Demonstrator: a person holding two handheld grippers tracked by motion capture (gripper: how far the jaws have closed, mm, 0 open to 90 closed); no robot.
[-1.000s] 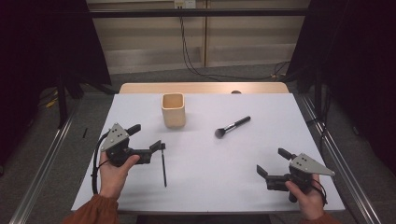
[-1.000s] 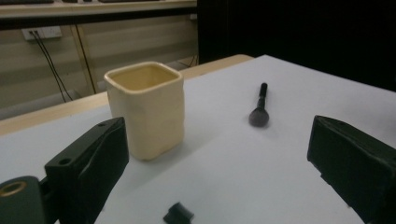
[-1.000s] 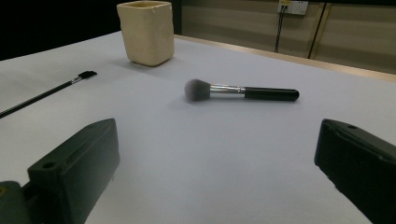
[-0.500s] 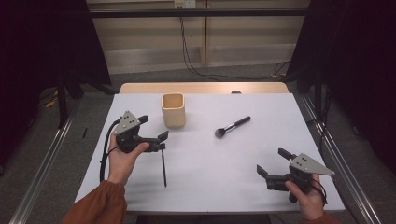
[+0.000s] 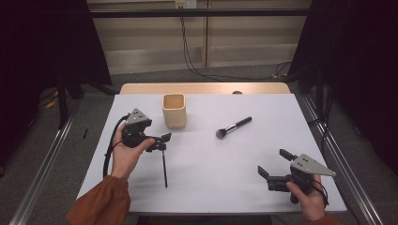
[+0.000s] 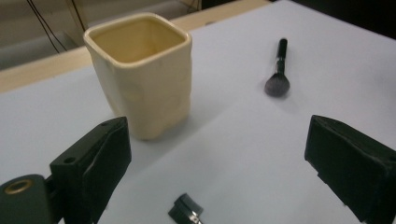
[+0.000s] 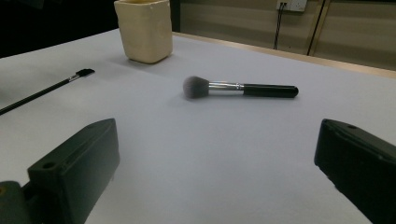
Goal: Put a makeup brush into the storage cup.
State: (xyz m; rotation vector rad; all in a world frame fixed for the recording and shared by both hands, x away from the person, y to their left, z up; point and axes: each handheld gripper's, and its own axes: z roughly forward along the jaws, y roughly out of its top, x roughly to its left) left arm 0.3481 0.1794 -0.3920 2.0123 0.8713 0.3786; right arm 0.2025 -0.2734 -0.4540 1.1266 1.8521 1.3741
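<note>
Two hand-held grippers, both with jaws apart

The left gripper [image 5: 159,142] is held in the person's left hand [image 5: 126,151], the forearm in an orange sleeve [image 5: 99,204] coming up from the lower edge of the high view; its jaws point toward the person's right and stand wide apart, as the left gripper view also shows, with nothing between them; a black cable [image 5: 111,150] loops down beside the wrist; the right gripper [image 5: 278,166] sits low at the near right, gripped from below by the right hand [image 5: 307,199], grey three-cornered plate on top; its jaws point left, spread wide and empty.
</note>
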